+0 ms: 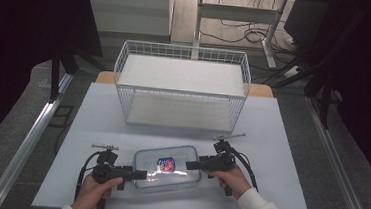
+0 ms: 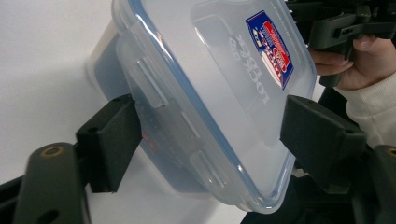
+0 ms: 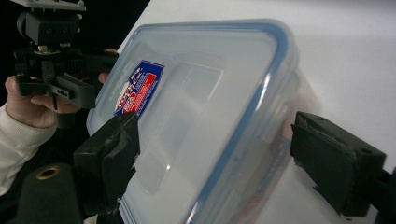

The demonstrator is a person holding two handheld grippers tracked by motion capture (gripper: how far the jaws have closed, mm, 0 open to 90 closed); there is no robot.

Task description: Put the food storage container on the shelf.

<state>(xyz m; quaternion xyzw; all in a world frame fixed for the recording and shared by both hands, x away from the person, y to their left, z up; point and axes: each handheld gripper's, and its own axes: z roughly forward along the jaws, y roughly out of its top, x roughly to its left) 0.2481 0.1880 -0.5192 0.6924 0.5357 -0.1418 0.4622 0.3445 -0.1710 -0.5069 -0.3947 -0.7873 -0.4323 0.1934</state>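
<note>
The clear plastic container [image 1: 167, 170] lay at the table's [image 1: 281, 142] six o'clock, flanked at nine and three by the left gripper [image 1: 140, 174] and right gripper [image 1: 192, 164], jaws wide, seemingly untouching. Light, stiff, slippery: its short ends were best gripped.

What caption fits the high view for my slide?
Both tongs, left and right, flank a clear lidded container before a wire basket.

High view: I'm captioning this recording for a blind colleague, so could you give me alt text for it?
A clear plastic container with a blue-rimmed lid lies on a white table, and a person's two hand-held tools, left tool and right tool, close in on its ends. Behind it stands a white wire basket.
</note>
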